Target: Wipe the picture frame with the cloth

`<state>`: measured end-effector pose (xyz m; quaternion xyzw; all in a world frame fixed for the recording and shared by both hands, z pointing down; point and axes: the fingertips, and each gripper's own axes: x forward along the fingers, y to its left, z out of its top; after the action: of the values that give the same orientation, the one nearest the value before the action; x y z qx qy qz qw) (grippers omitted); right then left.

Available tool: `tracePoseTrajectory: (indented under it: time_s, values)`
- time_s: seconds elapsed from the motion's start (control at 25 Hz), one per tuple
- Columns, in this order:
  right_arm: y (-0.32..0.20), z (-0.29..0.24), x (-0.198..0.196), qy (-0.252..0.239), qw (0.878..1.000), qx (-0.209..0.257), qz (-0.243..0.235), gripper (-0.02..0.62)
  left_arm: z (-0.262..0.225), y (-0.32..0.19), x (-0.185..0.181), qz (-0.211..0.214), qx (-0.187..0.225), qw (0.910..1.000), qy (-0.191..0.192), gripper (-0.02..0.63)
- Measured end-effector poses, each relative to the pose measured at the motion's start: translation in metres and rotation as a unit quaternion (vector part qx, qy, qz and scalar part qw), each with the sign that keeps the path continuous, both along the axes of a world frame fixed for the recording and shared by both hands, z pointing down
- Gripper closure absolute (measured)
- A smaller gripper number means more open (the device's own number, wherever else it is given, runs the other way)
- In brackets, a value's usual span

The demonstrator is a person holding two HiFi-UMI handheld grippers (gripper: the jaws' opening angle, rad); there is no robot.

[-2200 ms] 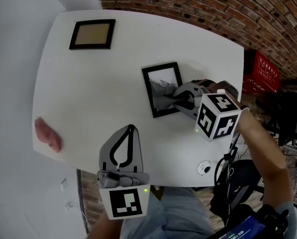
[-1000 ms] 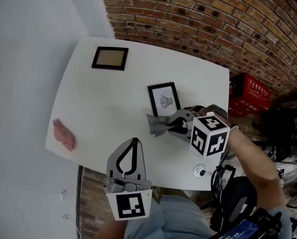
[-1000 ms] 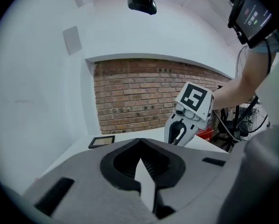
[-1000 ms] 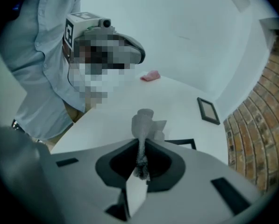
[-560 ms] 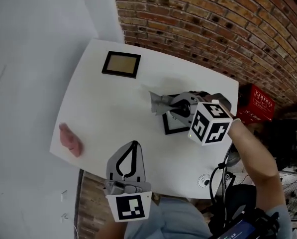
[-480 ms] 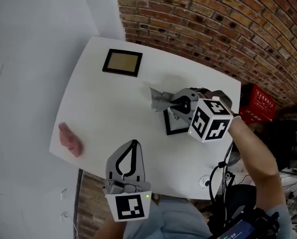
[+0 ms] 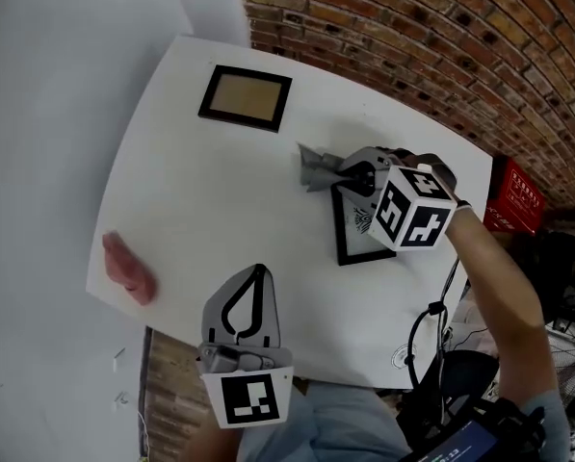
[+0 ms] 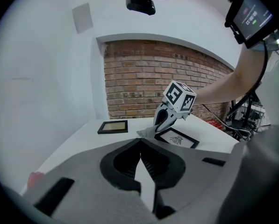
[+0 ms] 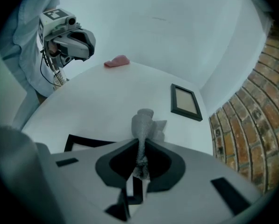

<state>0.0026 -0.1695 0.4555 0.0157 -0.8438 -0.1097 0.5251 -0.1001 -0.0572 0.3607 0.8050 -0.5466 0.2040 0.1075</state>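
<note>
Right claw (image 7: 351, 168) outstretched, clamping cloth (image 7: 316, 166) beside picture frame (image 7: 359, 231) | left claw (image 7: 256, 273) closed

This looks to me like a lab or test room. My white tabletop (image 7: 210, 219) sits in a corner between a plain white wall (image 7: 46, 114) and a bare brick wall (image 7: 441, 27). Black cables (image 7: 431, 325) and a red box (image 7: 518, 205) sit beside it, and my right tool (image 7: 348, 169) carries a marker cube (image 7: 414, 208).
</note>
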Motion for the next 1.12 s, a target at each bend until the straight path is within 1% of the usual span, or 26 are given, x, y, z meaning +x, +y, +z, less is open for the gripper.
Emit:
tracePoseTrajectory:
  time_s: [0.16,0.44,1.12]
  values:
    - [-0.002,0.013,-0.002,-0.002,1.0,-0.012,0.003,0.558,0.011,-0.003,-0.006,-0.003,-0.009,1.0,-0.002,0.597]
    - [0.003,0.013,-0.003,-0.017,1.0,-0.022,0.011,0.558,0.019,-0.001,-0.007,-0.003,-0.019,0.9998,-0.003,0.597]
    - [0.045,0.016,0.003,-0.02,0.998,-0.054,-0.006,0.558,0.015,0.009,0.01,0.012,-0.016,0.9998,-0.007,0.597]
